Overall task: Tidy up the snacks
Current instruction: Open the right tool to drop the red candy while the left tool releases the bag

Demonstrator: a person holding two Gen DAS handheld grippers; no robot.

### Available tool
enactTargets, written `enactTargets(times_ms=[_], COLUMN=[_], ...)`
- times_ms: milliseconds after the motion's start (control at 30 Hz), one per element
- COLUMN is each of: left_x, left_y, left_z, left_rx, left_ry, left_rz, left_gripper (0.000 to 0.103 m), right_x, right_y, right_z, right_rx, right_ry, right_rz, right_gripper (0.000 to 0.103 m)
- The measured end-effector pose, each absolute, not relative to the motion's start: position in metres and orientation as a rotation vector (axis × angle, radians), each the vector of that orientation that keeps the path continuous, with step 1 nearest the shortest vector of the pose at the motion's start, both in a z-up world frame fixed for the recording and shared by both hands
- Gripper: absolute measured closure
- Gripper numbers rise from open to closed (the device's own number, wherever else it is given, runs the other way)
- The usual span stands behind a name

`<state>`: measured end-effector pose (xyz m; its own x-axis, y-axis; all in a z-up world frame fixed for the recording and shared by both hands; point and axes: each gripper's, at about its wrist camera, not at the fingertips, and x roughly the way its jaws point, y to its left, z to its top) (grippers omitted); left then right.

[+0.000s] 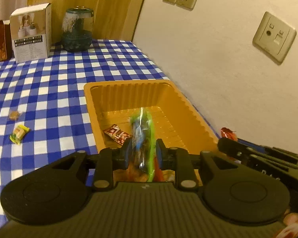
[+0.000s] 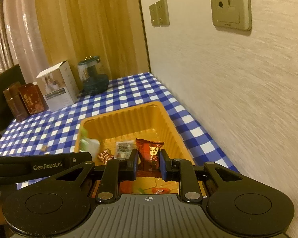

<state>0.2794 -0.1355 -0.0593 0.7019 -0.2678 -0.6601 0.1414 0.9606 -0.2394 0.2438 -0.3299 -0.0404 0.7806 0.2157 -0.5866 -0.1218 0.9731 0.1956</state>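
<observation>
Over orange tray (image 1: 190, 117) on checkered bench (image 1: 49, 83), your left claw (image 1: 142, 153) clamps green snack packet (image 1: 144, 138); your right claw (image 2: 149, 163) clamps red snack packet (image 2: 150, 151).

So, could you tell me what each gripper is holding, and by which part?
The left gripper pinches a green snack packet near its lower end; the right gripper pinches a red snack packet across its lower half.
</observation>
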Motion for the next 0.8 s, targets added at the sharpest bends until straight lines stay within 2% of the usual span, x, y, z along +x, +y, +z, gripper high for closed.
enactTargets(times_ms=[633, 700, 767, 800], left_x=[0.253, 0.252, 0.25, 0.249], left_y=[-0.109, -0.106, -0.103, -0.102], left_z=[-0.059, -0.059, -0.06, -0.06], left_rx=[-0.197, -0.202, -0.203, -0.203], left_ry=[0.742, 0.741, 0.744, 0.744], left_rz=[-0.209, -0.206, -0.2, -0.199], left_gripper=[0.076, 0.076, 0.076, 0.076], right_x=[0.252, 0.253, 0.254, 0.253], right_y=[-0.323, -0.325, -0.327, -0.329], right_z=[-0.042, -0.043, -0.042, -0.041], right_rx=[0.173, 0.202, 0.221, 0.235], right_ry=[0.649, 0.649, 0.641, 0.637], right_rz=[0.212, 0.227, 0.228, 0.228], right_gripper=[0.08, 0.075, 0.044, 0.042])
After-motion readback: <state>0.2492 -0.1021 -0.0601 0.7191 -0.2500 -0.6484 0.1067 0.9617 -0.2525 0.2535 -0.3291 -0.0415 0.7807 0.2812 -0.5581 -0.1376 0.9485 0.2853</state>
